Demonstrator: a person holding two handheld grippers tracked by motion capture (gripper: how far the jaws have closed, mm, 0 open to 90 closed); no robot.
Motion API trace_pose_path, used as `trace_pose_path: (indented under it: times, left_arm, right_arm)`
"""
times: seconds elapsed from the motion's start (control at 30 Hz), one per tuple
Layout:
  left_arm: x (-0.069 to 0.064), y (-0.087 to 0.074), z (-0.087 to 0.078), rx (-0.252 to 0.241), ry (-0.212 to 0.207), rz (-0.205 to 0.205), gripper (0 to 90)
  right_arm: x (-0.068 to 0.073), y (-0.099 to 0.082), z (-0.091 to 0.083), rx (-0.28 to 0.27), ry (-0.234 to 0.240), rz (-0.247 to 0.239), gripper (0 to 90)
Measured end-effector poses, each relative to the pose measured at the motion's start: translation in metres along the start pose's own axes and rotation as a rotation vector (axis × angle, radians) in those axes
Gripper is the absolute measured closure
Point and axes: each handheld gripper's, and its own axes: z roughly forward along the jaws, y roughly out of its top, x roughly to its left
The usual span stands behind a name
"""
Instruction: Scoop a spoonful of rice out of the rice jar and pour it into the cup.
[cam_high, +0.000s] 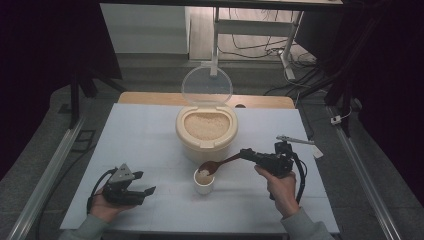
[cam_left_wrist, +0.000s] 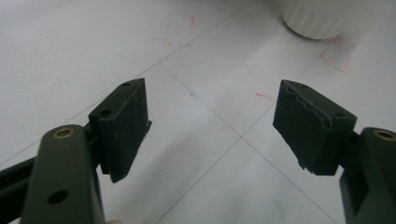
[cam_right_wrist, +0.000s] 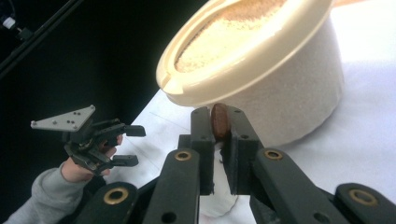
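The right hand-held gripper (cam_high: 248, 154), right of centre in the high view, has its black jaws clamped narrow on the handle of a brown wooden spoon (cam_high: 216, 165). The spoon's rounded bowl reaches left and sits over the mouth of a small white cup (cam_high: 203, 182), just below centre, which holds pale rice. In the right gripper view the same hand-held gripper (cam_right_wrist: 219, 140) rises from the bottom edge, its flat pads pressing the smooth brown handle end (cam_right_wrist: 219, 120), with the cup's white wall (cam_right_wrist: 219, 198) showing low between the jaws.

Just above the cup in the high view stands a round cream plastic rice container (cam_high: 206, 131), filled with grainy white rice, its clear round lid (cam_high: 206, 86) tipped up behind it. The right gripper view shows its thick glossy rim and matte side (cam_right_wrist: 289, 88) up close, at upper right.

The left hand-held gripper (cam_high: 145, 183), at lower left of the high view, rests in a hand on the white worktop (cam_high: 140, 135), jaws wide apart and holding nothing. The left gripper view shows what the others cannot: worn, ragged-edged black pads (cam_left_wrist: 126, 126), thin grid lines and faint red marks on the worktop (cam_left_wrist: 210, 154), and a ribbed white base (cam_left_wrist: 317, 21) at the top right edge. The right gripper view shows this hand-held gripper (cam_right_wrist: 133, 145) at far left, with a grey triangular plate on top.
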Motion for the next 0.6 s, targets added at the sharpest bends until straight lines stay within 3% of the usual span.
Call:
trace_pose_path:
  times: [0.23,0.6]
  left_arm:
    - [-0.0001,0.0000,0.0001,0.000,0.001,0.000,25.9]
    - [0.0005,0.0000,-0.0002,-0.002,0.000,-0.003,25.9]
  right_arm:
    - [0.0071,0.0016,-0.0020,-0.004,0.000,-0.071,83.5]
    - [0.0029,0.0018,-0.0099,-0.027,0.013,-0.051,83.5]
